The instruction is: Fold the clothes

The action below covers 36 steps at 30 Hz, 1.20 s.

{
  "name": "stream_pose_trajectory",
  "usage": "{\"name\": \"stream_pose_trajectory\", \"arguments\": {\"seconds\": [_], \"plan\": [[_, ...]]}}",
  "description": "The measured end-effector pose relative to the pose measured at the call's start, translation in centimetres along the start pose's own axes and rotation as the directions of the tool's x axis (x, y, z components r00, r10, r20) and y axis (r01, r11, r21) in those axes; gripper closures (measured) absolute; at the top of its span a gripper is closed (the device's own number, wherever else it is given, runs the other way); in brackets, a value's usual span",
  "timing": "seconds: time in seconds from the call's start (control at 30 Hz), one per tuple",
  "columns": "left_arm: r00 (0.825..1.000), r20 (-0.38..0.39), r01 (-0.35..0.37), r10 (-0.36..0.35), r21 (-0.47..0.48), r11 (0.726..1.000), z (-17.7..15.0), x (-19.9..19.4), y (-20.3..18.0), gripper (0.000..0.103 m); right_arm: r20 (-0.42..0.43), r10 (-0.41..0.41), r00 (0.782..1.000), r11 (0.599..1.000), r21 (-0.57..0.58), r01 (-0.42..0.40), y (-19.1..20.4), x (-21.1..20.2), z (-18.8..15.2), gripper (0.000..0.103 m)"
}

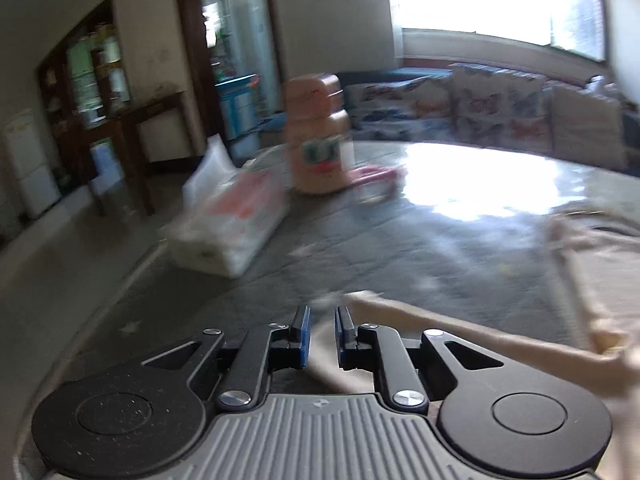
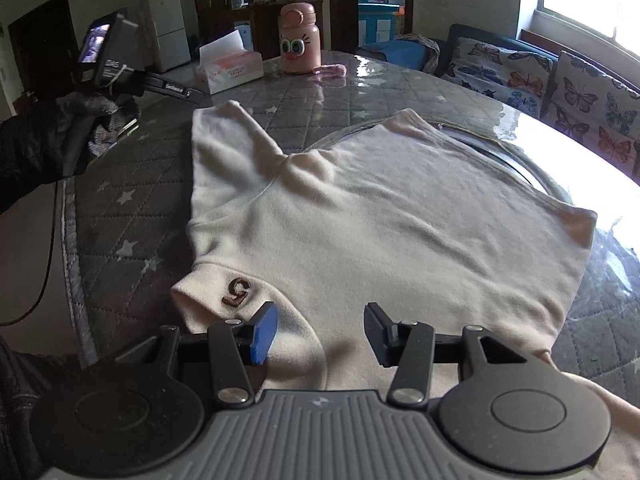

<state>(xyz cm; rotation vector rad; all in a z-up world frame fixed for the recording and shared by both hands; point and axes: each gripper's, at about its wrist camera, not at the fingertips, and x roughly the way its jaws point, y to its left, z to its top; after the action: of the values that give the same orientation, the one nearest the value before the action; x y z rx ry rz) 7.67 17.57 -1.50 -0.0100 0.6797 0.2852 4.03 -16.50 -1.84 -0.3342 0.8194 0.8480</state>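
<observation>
A cream sweatshirt (image 2: 380,220) lies flat on the quilted grey table cover (image 2: 120,200). Its far sleeve (image 2: 224,140) points away from me, and its near cuff carries a brown "5" (image 2: 236,292). My right gripper (image 2: 320,332) hangs open just above the near part of the shirt and holds nothing. My left gripper (image 1: 323,320) is over the far sleeve's end (image 1: 440,328). Its pads stand a narrow gap apart, and cloth shows below that gap. The right wrist view shows the left gripper (image 2: 196,98) held by a gloved hand (image 2: 40,152) by that sleeve tip, which lies flat.
A tissue box (image 2: 232,70) and a pink cartoon-face bottle (image 2: 300,40) stand at the table's far side, beside a pink item (image 2: 332,70). A butterfly-print sofa (image 2: 520,76) runs behind the table under a bright window. A cable hangs off the left edge.
</observation>
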Motion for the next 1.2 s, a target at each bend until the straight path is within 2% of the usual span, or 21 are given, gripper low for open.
{"name": "stream_pose_trajectory", "arguments": {"seconds": [0.07,0.17,0.27,0.37,0.5,0.63,0.7,0.8,0.97,1.2], "plan": [[0.997,-0.003,0.081,-0.081,0.020,0.997,0.1,-0.6,-1.9,0.089,0.006,-0.001,1.000,1.000,0.003,0.001,0.0,0.0,0.2,0.054],[0.980,-0.011,0.200,-0.200,0.049,0.978,0.2,-1.4,-4.7,0.089,0.008,0.001,1.000,1.000,0.001,-0.001,0.1,0.1,0.2,0.054],[0.948,-0.023,0.317,-0.316,0.076,0.945,0.4,-2.2,-7.6,0.089,0.010,-0.002,1.000,1.000,0.008,0.002,0.1,0.2,0.0,0.054],[0.905,-0.038,0.425,-0.423,0.103,0.900,0.4,-2.9,-10.4,0.089,0.016,-0.008,1.000,1.000,0.025,0.007,-0.1,0.1,-0.2,0.054],[0.884,-0.078,0.467,-0.461,0.110,0.877,0.3,-1.4,-13.1,0.089,0.025,-0.014,1.000,0.999,0.042,0.013,-0.3,0.0,-0.6,0.054],[0.904,-0.113,0.423,-0.412,0.103,0.900,-0.4,0.0,-13.9,0.091,0.026,-0.015,1.000,0.998,0.062,0.013,-0.4,-0.2,-1.2,0.054],[0.908,-0.125,0.411,-0.399,0.089,0.907,-0.8,0.6,-13.4,0.093,0.036,-0.017,0.999,0.997,0.079,0.014,-0.6,-0.8,-1.6,0.054],[0.907,-0.120,0.413,-0.403,0.074,0.908,-1.0,0.4,-12.6,0.092,0.061,-0.035,0.998,0.993,0.113,0.028,-1.3,-1.9,-1.9,0.054],[0.912,-0.118,0.403,-0.392,0.091,0.911,-1.1,0.2,-13.0,0.092,0.090,-0.113,0.990,0.976,0.199,0.093,-3.9,-2.6,-2.1,0.054],[0.919,-0.104,0.391,-0.379,0.130,0.911,-1.0,-1.0,-13.7,0.092,0.067,-0.192,0.979,0.940,0.301,0.164,-6.8,-2.0,-3.4,0.054]]}}
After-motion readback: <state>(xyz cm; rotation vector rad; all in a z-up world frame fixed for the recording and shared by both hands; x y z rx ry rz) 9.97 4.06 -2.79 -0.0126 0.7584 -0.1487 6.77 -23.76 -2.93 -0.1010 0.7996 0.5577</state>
